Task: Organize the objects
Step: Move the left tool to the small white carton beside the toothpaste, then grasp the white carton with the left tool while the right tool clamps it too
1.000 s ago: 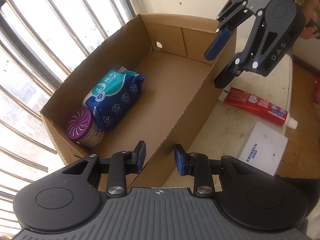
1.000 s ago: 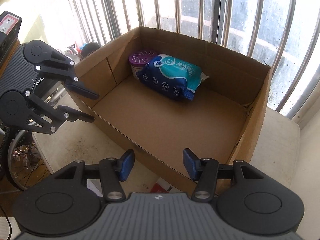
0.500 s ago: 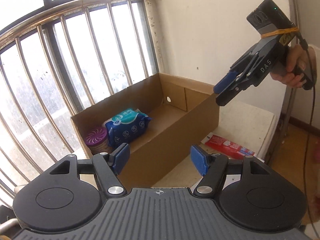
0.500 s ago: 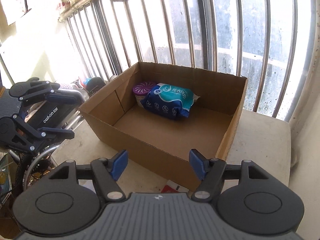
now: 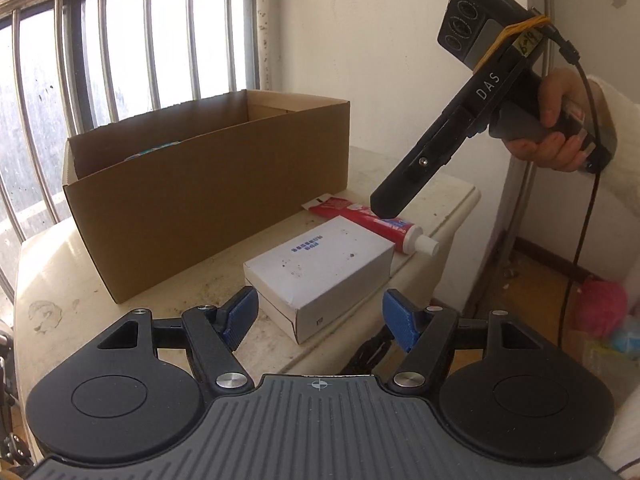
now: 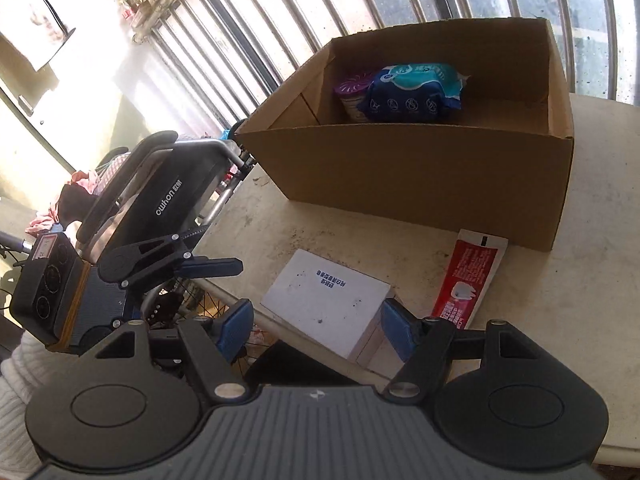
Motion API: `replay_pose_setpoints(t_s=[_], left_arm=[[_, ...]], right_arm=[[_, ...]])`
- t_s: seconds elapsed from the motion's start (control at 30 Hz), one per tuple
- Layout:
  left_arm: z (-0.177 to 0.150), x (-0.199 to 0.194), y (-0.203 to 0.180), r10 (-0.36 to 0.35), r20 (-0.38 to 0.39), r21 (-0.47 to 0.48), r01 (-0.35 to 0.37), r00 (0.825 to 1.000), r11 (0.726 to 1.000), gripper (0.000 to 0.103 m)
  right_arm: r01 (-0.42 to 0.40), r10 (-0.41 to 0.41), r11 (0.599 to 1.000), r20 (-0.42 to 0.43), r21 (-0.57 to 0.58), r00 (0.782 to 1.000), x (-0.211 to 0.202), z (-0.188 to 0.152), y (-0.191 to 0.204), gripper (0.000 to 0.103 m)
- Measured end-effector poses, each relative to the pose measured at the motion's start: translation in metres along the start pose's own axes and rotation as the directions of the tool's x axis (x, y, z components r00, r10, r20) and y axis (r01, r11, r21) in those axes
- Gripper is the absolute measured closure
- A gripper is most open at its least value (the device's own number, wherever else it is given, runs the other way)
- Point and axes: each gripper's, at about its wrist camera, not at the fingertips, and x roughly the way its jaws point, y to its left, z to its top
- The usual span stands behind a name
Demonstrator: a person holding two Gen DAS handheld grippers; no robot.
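Above the surface point(image 5: 60, 280), both claws, left claw point(image 5: 318, 316) and right claw point(image 6: 316, 330), tilt downward, spread and empty, the right still widening, over the white box point(image 6: 328, 300), whose near end their fingers partly hide.

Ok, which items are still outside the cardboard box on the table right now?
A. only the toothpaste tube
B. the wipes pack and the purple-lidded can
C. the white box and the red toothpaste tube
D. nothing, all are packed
C: the white box and the red toothpaste tube lie on the table in front of the cardboard box, which holds the wipes pack and purple-lidded can.
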Motion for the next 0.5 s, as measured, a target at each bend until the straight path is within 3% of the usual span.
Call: replay_pose_setpoints(t_s=[0.1, 0.2, 0.5], left_arm=[[-0.003, 0.011, 0.001, 0.004, -0.006, -0.019, -0.004, 1.000, 1.000, 0.034], [-0.004, 0.020, 0.003, -0.001, -0.010, -0.046, 0.000, 1.000, 0.999, 0.034], [-0.011, 0.033, 0.020, 0.013, -0.007, -0.130, -0.014, 1.000, 0.991, 0.034]], right_arm=[[0.046, -0.044, 0.998, -0.061, 0.031, 0.997, 0.018, -0.004, -0.005, 0.030], [0.091, -0.090, 0.996, -0.057, 0.010, 0.994, 0.024, -0.004, -0.005, 0.030], [0.059, -0.058, 0.998, -0.071, 0.017, 0.996, 0.050, 0.006, -0.006, 0.028]])
